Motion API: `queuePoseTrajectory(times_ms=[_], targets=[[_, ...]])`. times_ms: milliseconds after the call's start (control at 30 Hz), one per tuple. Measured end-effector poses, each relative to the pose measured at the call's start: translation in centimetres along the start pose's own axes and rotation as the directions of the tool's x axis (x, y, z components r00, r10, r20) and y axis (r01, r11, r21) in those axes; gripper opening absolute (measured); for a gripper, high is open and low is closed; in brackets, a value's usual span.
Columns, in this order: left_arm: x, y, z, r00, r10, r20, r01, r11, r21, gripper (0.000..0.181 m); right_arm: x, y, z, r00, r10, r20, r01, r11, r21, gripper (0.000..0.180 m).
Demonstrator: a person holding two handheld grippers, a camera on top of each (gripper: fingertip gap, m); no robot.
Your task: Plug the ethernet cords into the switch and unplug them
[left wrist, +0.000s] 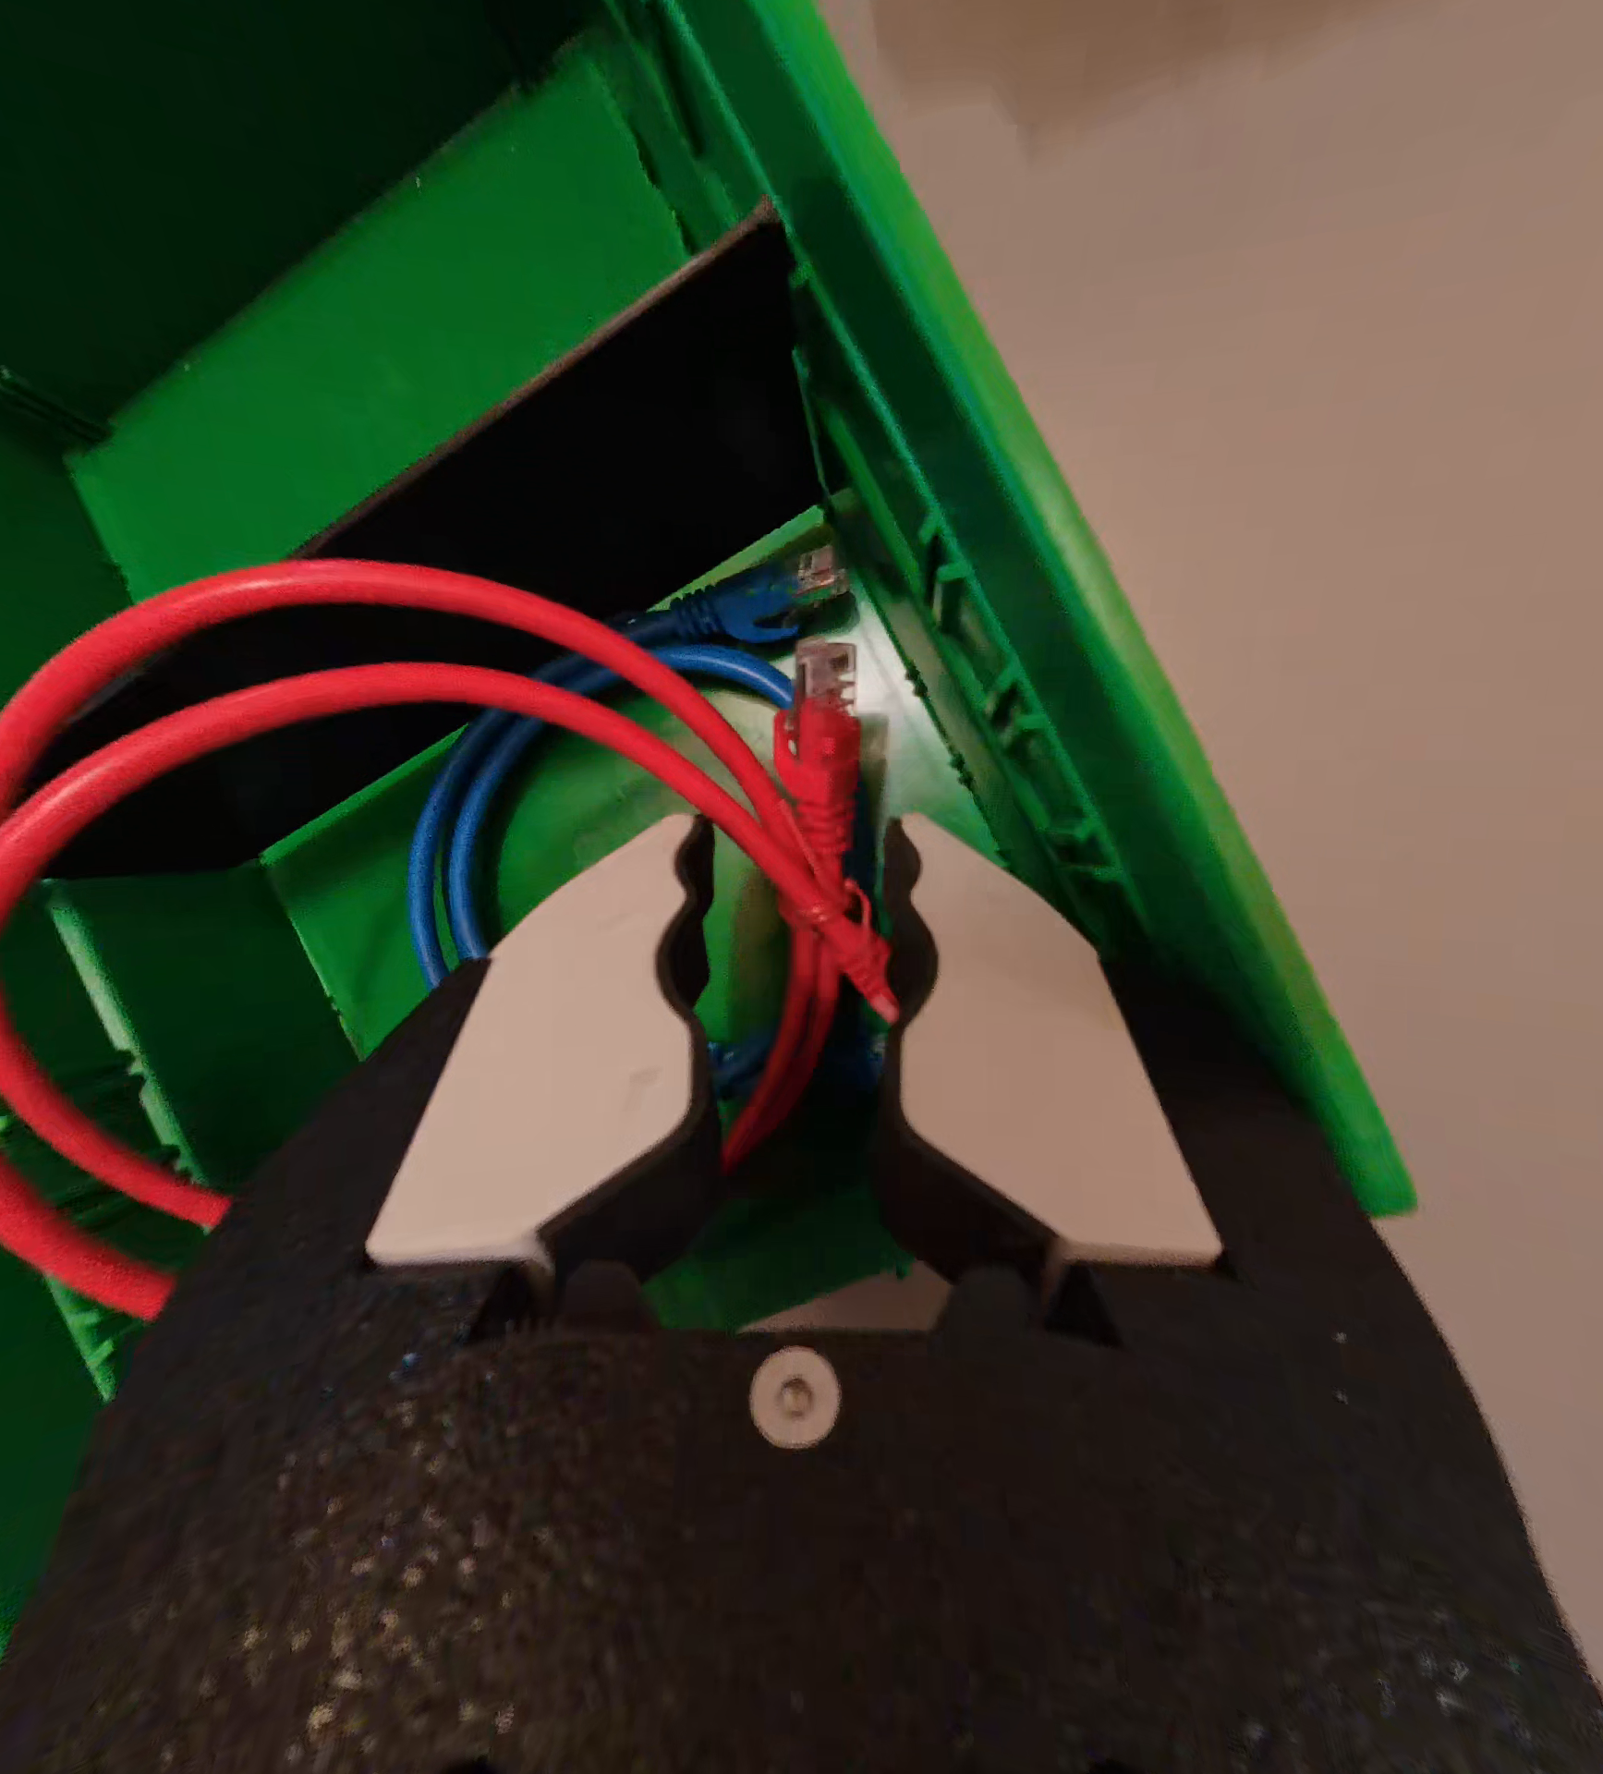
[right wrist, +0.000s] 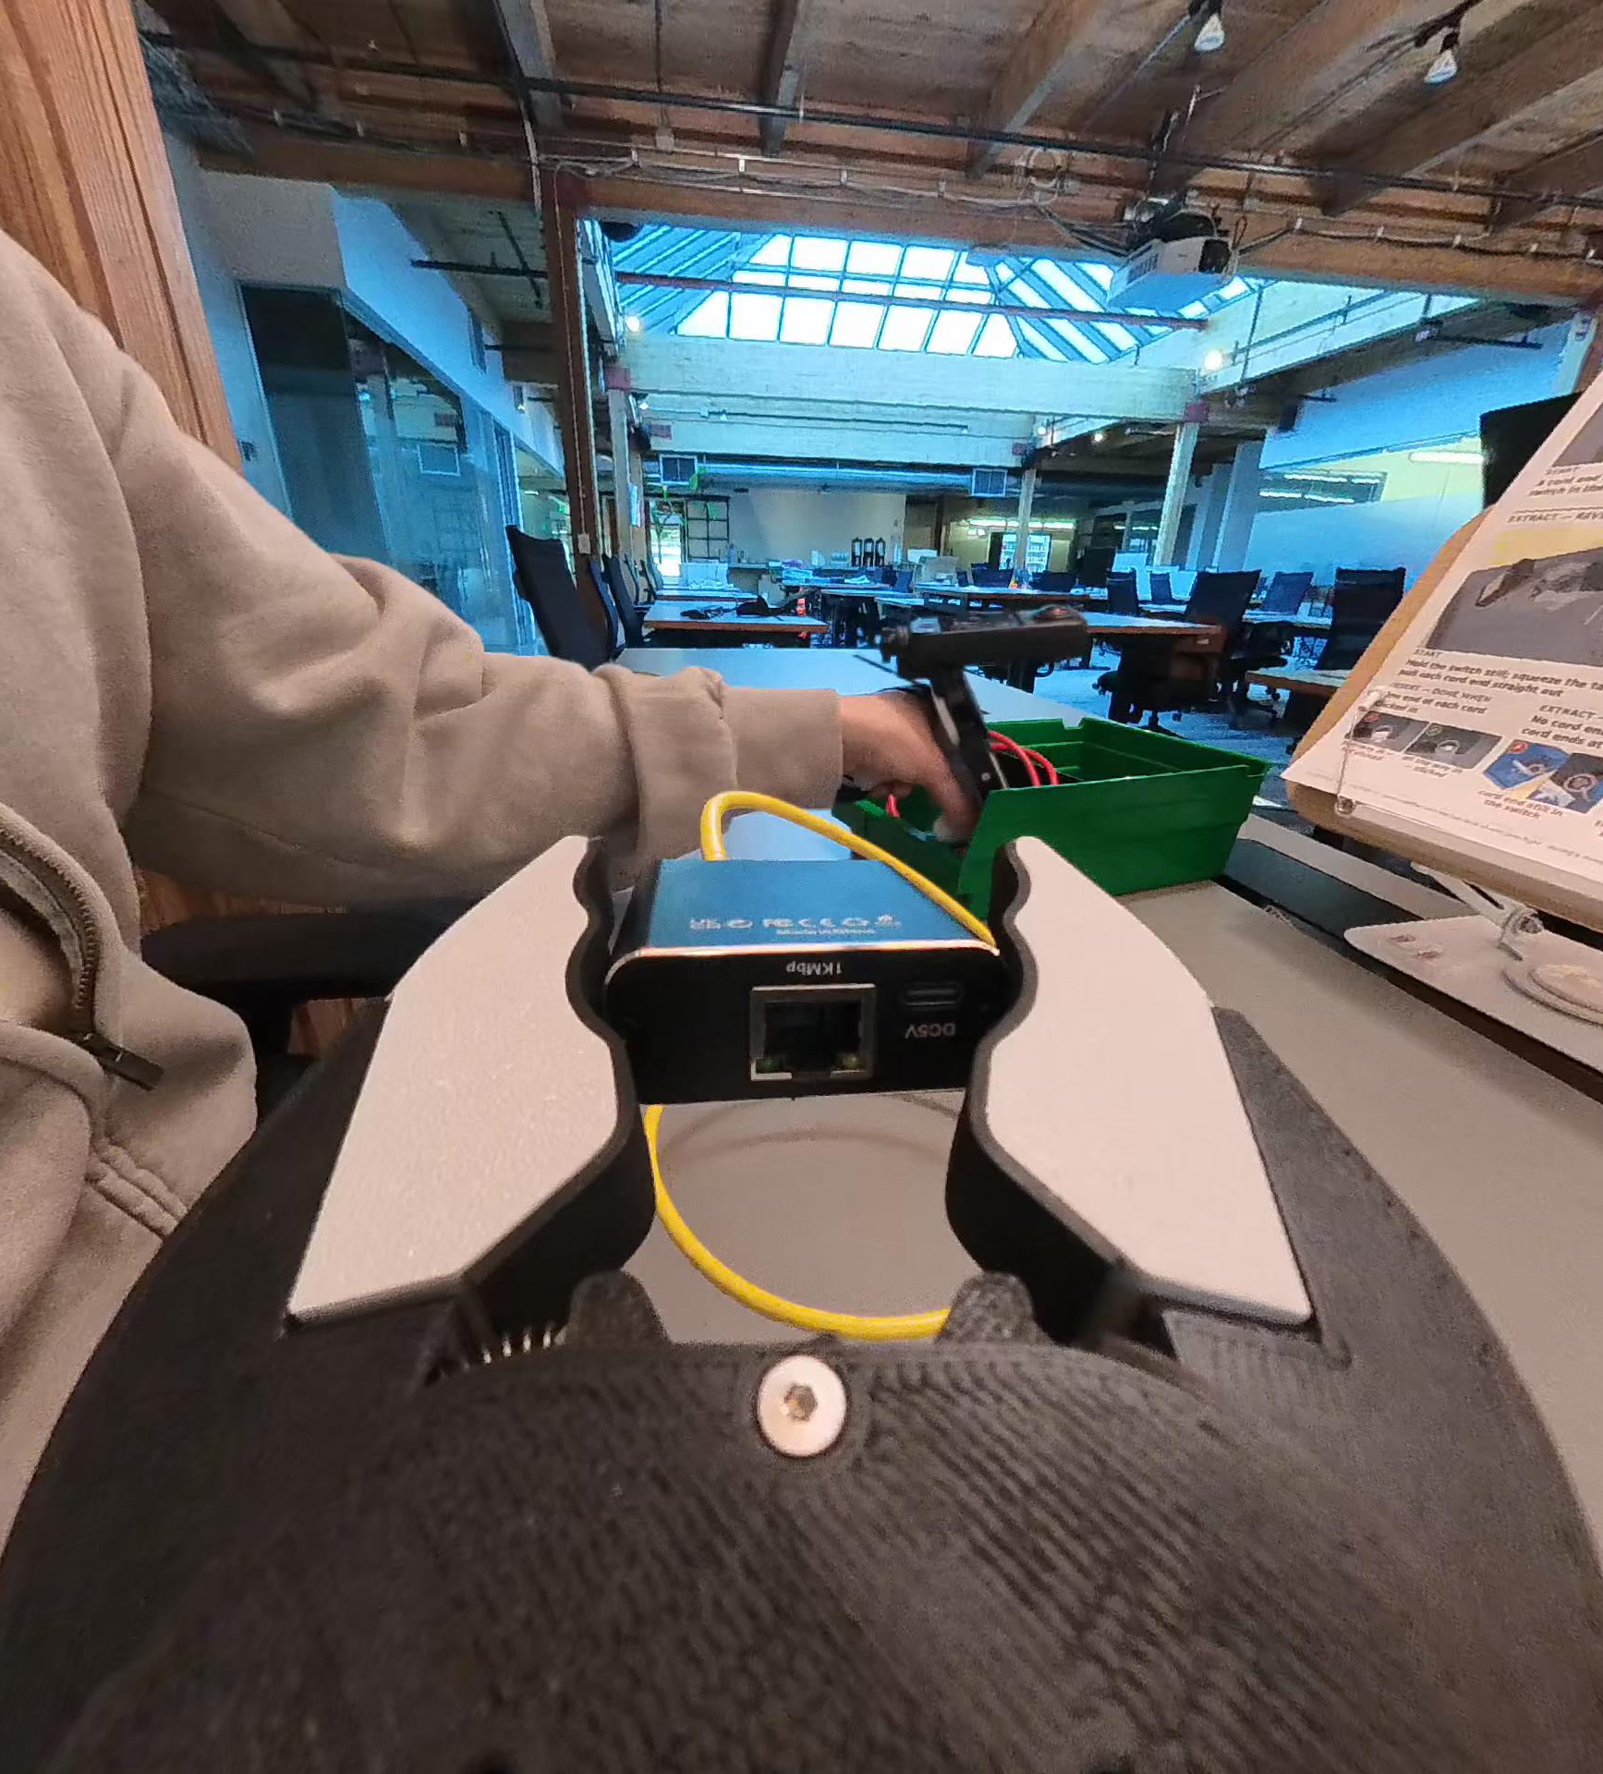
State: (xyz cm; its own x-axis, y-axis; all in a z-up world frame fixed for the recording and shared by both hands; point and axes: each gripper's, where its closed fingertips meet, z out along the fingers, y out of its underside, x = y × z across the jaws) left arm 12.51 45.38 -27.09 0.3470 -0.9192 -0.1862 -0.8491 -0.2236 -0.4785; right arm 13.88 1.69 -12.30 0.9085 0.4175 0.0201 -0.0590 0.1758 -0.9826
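Note:
In the left wrist view my left gripper (left wrist: pixel 797 835) is open inside a green bin (left wrist: pixel 394 384). A red ethernet cord (left wrist: pixel 231 701) loops to the left and runs between the fingers, close to the right finger (left wrist: pixel 908 922). Its clear plug (left wrist: pixel 821 682) points away, beyond the fingertips. A blue cord (left wrist: pixel 452 826) lies coiled under it, with its plug (left wrist: pixel 807 576) against the bin wall. In the right wrist view my right gripper (right wrist: pixel 802 854) is shut on a small blue-black switch (right wrist: pixel 807 1018), with one empty port facing the camera. A yellow cord (right wrist: pixel 778 1296) loops from behind the switch; its ends are hidden.
The green bin (right wrist: pixel 1114 816) stands on a grey table (right wrist: pixel 1354 1152), with the left gripper (right wrist: pixel 960 730) and a person's hand in it. A sleeved arm (right wrist: pixel 298 720) crosses the left side. A printed sheet on a stand (right wrist: pixel 1546 672) is at the right. My hands' fingertips stand some 45 cm from each other.

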Motion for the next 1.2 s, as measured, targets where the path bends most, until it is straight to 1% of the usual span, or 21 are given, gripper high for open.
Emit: queuePoseTrajectory(times_ms=[67,133,233,267,333,367,433,467,500,567,633,667,700,767,800,867,933,1033,1100,1200], targets=[[-0.1,0.1,0.3,1.000,0.009,-0.009,-0.009,1.000,-0.017,0.023,0.0,0.0,-0.1,1.000,-0.006,-0.002,0.006,1.000,-0.005,0.077],[-0.2,0.1,0.5,1.000,0.012,-0.017,-0.012,1.000,0.003,0.022,-0.1,-0.1,-0.1,1.000,-0.012,0.000,0.012,1.000,-0.006,0.077],[0.1,-0.2,0.3,0.998,0.026,-0.058,-0.023,0.998,0.054,0.017,-0.2,-0.2,-0.2,1.000,-0.017,0.003,0.017,1.000,-0.007,0.077],[0.1,-0.3,-0.1,0.997,0.036,-0.062,-0.031,0.997,0.077,0.013,-0.2,-0.3,-0.2,1.000,-0.020,0.002,0.020,1.000,-0.008,0.077],[0.1,-0.7,-1.0,0.998,0.022,-0.066,-0.014,0.993,0.120,0.011,-0.4,-0.4,-0.3,1.000,-0.030,0.008,0.030,0.999,-0.014,0.077],[0.2,-0.9,-1.4,0.996,-0.005,-0.084,0.016,0.991,0.135,0.014,-0.5,-0.5,-0.3,0.999,-0.036,0.006,0.036,0.999,-0.017,0.077],[0.6,-0.8,-1.8,0.990,-0.059,-0.125,0.074,0.990,0.116,0.044,-0.6,-0.6,-0.3,0.999,-0.034,0.012,0.034,0.999,-0.020,0.077],[0.5,-0.6,-1.6,0.990,-0.080,-0.112,0.090,0.992,0.086,0.052,-0.6,-0.6,-0.3,0.999,-0.036,0.013,0.036,0.999,-0.019,0.077],[0.2,-0.2,-1.4,0.993,-0.083,-0.089,0.087,0.995,0.052,0.055,-0.7,-0.7,-0.2,0.999,-0.040,0.015,0.040,0.999,-0.019,0.077],[0.6,0.5,-0.3,0.994,-0.061,-0.088,0.058,0.998,-0.030,0.056,-1.0,-0.6,0.0,0.999,-0.044,0.025,0.045,0.999,-0.027,0.077],[0.7,0.4,0.4,0.993,-0.071,-0.090,0.065,0.995,-0.073,0.051,-1.2,-0.6,0.2,0.998,-0.050,0.032,0.051,0.998,-0.032,0.077],[0.4,0.2,0.6,0.996,-0.059,-0.069,0.053,0.995,-0.082,0.039,-1.3,-0.6,0.3,0.998,-0.053,0.036,0.054,0.998,-0.036,0.077],[0.4,0.1,0.8,0.997,-0.039,-0.065,0.033,0.995,-0.094,0.031,-1.4,-0.6,0.4,0.998,-0.058,0.035,0.060,0.997,-0.038,0.077],[0.8,0.5,1.4,0.992,-0.055,-0.113,0.039,0.990,-0.137,0.022,-1.5,-0.7,0.4,0.997,-0.065,0.038,0.067,0.997,-0.040,0.077],[0.9,0.5,1.6,0.986,-0.075,-0.146,0.055,0.989,-0.140,0.019,-1.4,-0.8,0.3,0.997,-0.068,0.034,0.069,0.997,-0.037,0.077],[0.7,0.3,1.0,0.984,-0.076,-0.162,0.060,0.993,-0.102,0.018,-1.4,-1.1,0.0,0.997,-0.072,0.029,0.073,0.997,-0.033,0.077],[0.4,-0.6,-1.3,0.982,-0.056,-0.178,0.055,0.998,-0.010,0.017,-1.3,-1.4,-0.3,0.997,-0.078,0.019,0.078,0.997,-0.023,0.077],[0.6,-2.2,-6.9,0.962,-0.034,-0.271,0.071,0.989,0.129,0.016,-1.1,-1.7,-0.7,0.997,-0.080,0.015,0.080,0.997,-0.011,0.077],[1.3,-3.0,-11.1,0.928,-0.007,-0.373,0.084,0.978,0.190,0.016,-1.1,-1.7,-0.8,0.997,-0.073,0.016,0.074,0.997,-0.005,0.077],[3.7,-3.1,-17.1,0.851,0.111,-0.514,0.019,0.970,0.241,0.016,-1.2,-1.7,-0.7,0.997,-0.075,0.022,0.075,0.997,-0.002,0.077]])
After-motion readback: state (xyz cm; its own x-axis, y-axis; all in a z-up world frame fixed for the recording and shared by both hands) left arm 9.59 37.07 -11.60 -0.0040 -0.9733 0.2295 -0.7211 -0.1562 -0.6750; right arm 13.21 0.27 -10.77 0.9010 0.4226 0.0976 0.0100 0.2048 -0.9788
